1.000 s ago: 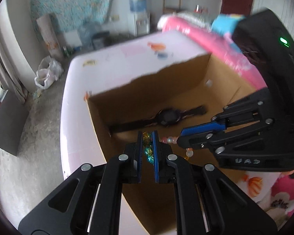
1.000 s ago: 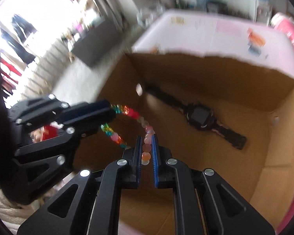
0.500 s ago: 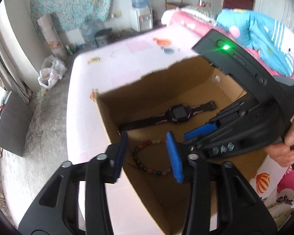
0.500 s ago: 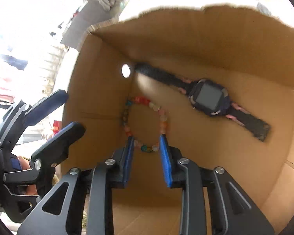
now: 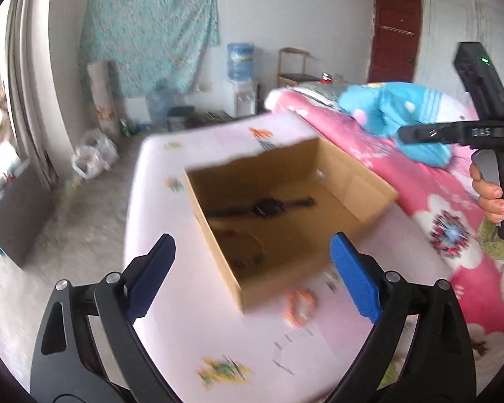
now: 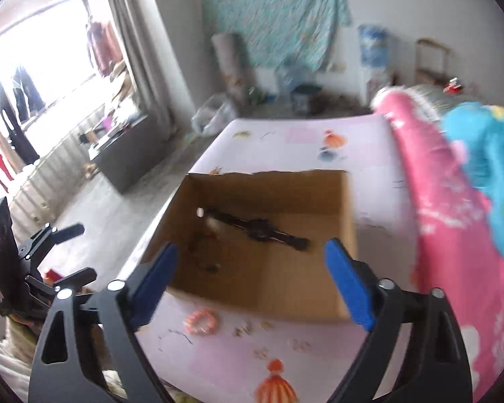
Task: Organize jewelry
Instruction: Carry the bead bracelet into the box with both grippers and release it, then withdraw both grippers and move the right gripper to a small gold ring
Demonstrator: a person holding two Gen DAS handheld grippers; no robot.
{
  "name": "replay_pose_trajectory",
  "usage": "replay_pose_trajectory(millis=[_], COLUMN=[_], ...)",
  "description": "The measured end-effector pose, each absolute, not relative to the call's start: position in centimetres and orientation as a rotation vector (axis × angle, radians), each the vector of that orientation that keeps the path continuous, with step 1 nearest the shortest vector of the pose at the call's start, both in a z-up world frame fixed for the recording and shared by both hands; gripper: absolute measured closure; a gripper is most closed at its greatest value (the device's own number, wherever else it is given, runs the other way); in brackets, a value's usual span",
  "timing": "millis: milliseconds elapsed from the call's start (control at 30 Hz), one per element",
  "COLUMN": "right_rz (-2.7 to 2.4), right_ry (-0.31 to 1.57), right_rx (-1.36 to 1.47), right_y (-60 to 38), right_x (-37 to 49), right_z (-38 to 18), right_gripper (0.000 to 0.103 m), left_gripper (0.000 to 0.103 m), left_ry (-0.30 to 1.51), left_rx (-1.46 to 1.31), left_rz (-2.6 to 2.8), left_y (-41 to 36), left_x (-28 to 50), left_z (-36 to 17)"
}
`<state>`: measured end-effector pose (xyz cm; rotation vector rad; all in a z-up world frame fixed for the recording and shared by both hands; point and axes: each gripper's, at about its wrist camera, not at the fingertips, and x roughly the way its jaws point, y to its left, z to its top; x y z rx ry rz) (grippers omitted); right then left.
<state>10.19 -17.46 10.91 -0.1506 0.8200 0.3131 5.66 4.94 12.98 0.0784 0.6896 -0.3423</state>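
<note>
Left gripper (image 5: 252,270): spread wide, empty.
Right gripper (image 6: 250,277): also apart, holding nothing.
Orange bracelet (image 6: 201,323): lay outside, just before the box, probably next.
Cardboard box (image 6: 347,221): held the beaded bracelet (image 5: 243,247) and the watch (image 6: 257,228) behind.

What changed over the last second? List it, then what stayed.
Both grippers, left and right, let go of the bead bracelet, opened wide and pulled back up out of the cardboard box. The bracelet now lies on the box floor. The watch and the orange bracelet outside the box stayed put.
</note>
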Motion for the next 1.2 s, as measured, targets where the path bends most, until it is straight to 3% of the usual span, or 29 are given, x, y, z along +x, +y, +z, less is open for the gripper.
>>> replay_pose_trajectory(millis=[133, 500, 867, 1200], right_rz=[0.211, -0.150, -0.332, -0.314], right_ry=[0.796, 1.027, 1.070, 1.082], right_rx=[-0.138, 0.014, -0.181, -0.168], right_y=[-20.7, -28.1, -29.0, -28.9], right_x=[5.9, 4.2, 7.7, 7.5], right_z=[8.2, -4.3, -9.0, -8.3], right_gripper=[0.007, 0.007, 0.007, 0.007], left_gripper=[0.012, 0.012, 0.008, 0.007], left_ry=[0.788, 1.041, 1.031, 0.996], left_rx=[0.040, 0.114, 0.094, 0.087], left_rz=[-0.359, -0.168, -0.157, -0.141], left_y=[4.1, 2.3, 2.3, 2.3], left_x=[3.2, 5.2, 5.3, 4.5], left_z=[8.2, -4.3, -5.3, -5.5])
